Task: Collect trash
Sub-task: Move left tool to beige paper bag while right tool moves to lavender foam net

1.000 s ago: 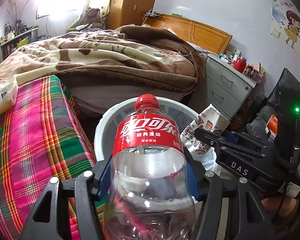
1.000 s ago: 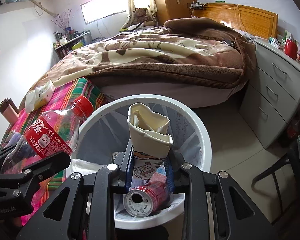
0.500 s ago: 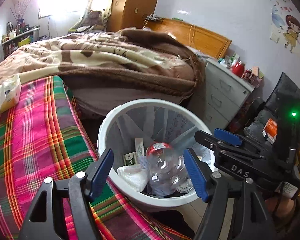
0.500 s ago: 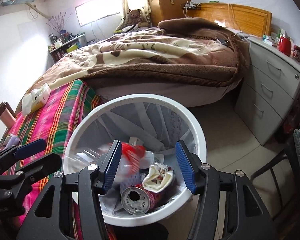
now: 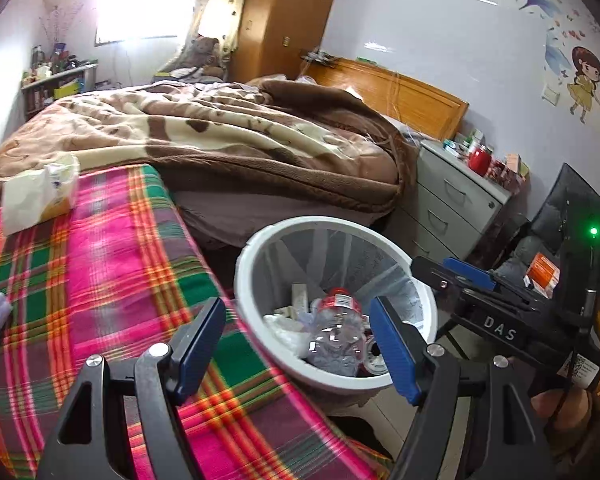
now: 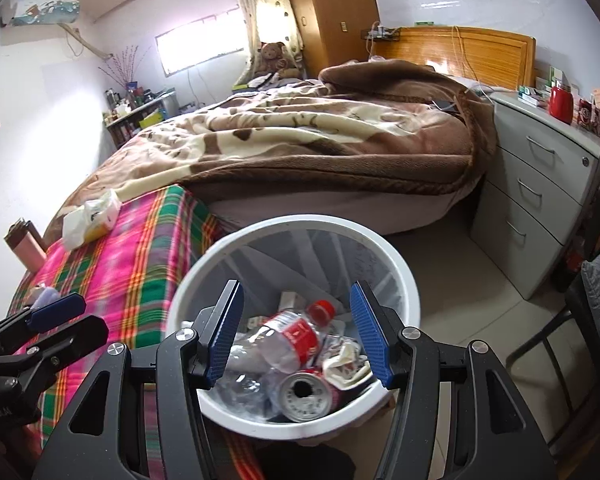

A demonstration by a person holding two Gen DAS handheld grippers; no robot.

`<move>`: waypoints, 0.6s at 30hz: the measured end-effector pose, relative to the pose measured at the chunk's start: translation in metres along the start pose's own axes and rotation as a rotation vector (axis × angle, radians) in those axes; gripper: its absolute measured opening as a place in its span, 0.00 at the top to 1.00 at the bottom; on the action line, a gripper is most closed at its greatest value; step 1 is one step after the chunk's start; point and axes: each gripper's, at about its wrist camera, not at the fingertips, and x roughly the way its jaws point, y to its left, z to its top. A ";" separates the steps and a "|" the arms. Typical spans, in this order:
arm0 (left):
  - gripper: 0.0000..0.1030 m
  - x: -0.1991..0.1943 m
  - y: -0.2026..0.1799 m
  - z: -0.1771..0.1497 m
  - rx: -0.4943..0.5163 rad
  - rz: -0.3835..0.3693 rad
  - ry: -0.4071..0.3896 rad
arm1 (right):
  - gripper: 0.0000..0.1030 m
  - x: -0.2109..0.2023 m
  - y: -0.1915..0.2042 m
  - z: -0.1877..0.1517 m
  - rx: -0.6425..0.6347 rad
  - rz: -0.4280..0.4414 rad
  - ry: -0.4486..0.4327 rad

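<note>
Left hand-held gripper [image 5: 298,350], at the bottom of its view, has just opened and hangs released; the cola bottle [image 5: 334,330] it gripped a second ago now lies in the white bin [image 5: 244,264] beside the plaid bed cover [image 5: 100,264]. Right hand-held gripper [image 6: 298,338] has likewise just let go, jaws wide above the bin [image 6: 404,280], its paper cup [image 6: 346,362] dropped beside a can [image 6: 304,396]. Both drops look finished.

Black hand-held gripper [image 6: 296,334]: blue ribbed pads [image 6: 370,334], silver screws, "DAS" marking.
</note>
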 end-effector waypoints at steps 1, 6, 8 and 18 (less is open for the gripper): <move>0.26 -0.003 0.003 0.000 -0.002 0.005 -0.006 | 0.45 -0.001 0.002 0.000 -0.003 0.004 -0.002; 0.26 -0.019 0.021 -0.006 -0.035 0.027 -0.030 | 0.45 -0.007 0.015 -0.001 -0.019 0.024 -0.018; 0.26 -0.025 0.028 -0.009 -0.044 0.039 -0.036 | 0.45 -0.009 0.022 -0.002 -0.033 0.035 -0.022; 0.26 -0.056 0.062 -0.022 -0.077 0.128 -0.078 | 0.45 -0.011 0.064 -0.009 -0.097 0.112 -0.023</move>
